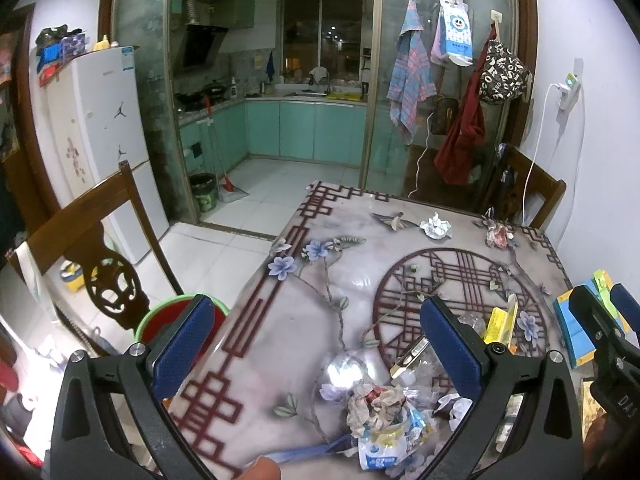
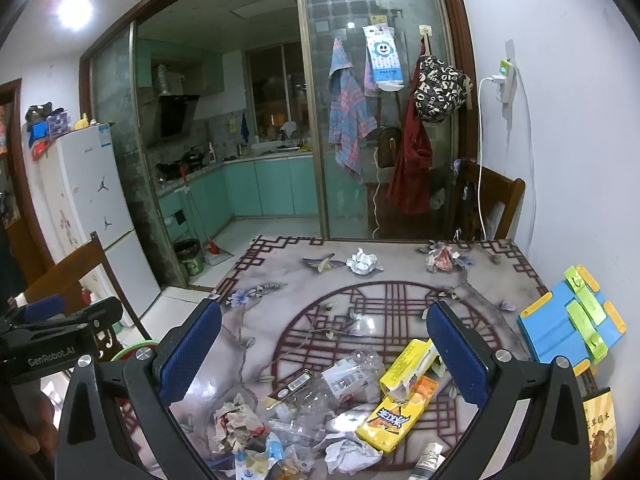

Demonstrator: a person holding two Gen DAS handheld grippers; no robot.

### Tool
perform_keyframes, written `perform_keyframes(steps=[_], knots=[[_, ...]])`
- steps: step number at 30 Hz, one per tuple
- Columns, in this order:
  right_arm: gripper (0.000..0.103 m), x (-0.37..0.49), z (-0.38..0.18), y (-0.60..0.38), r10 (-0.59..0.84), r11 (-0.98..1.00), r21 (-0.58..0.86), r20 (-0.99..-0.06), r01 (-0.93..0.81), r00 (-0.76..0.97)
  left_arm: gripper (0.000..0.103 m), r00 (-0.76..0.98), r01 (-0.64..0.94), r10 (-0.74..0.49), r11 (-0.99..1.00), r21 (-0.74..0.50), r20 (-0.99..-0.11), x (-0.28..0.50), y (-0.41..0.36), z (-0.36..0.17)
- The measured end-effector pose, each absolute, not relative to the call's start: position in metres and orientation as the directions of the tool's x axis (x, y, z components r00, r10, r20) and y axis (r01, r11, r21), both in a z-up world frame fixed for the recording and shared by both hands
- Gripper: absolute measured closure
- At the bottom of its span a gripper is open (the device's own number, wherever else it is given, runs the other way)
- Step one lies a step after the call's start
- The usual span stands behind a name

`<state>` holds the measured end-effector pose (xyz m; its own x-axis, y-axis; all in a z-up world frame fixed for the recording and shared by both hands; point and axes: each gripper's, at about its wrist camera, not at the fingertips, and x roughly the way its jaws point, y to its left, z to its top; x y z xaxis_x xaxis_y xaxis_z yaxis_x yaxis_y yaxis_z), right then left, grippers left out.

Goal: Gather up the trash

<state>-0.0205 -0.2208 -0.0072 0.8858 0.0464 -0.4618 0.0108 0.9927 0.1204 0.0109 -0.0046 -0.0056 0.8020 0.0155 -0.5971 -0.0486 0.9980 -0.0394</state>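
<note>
- Right now both claws hover over the bench [image 2: 280,292]; left claw [image 1: 316,344] is spread wide, nothing between its blue pads; right claw [image 2: 324,348] is equally wide, also empty
- Trash sits in a loose pile at the near edge of the bench; crumpled paper wad [image 2: 236,424], crushed clear plastic bottle [image 2: 344,376], yellow juice carton [image 2: 396,416], white crumpled paper [image 2: 348,456]; two strays lie well apart at the far side, a foil ball [image 2: 362,262] and a reddish wrapper [image 2: 440,258]
- Key relation: the pile lies ahead of and below the right claw, roughly centred between its pads; the carton's long axis runs diagonally, near-left to far-right, its far end close to the right pad
- From the left wrist view the paper wad [image 1: 376,404] sits low and right of centre, closer to the right-hand pad; the left claw is offset toward the bench's left edge
- Judgement: right claw is better lined up for the carton or bottle; left claw is nearer the paper wad
- A red bin with a green rim [image 1: 176,312] stands on the floor just beside the bench's left edge, by the wooden chair [image 1: 100,248]; likely drop spot, so the left side has the shorter carry
- Blue and green clip board [image 2: 568,324] at the right edge looks like no trash; leave it
</note>
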Motion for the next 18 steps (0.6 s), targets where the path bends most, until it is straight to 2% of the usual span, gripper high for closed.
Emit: perform_keyframes(steps=[18], knots=[[0.000,-0.005,-0.023,-0.215,0.053,0.991,0.131,-0.481,0.012,0.875,0.000,0.793,-0.058,0.020,0.997,-0.042,-0.609,0.013,-0.002,-0.015]])
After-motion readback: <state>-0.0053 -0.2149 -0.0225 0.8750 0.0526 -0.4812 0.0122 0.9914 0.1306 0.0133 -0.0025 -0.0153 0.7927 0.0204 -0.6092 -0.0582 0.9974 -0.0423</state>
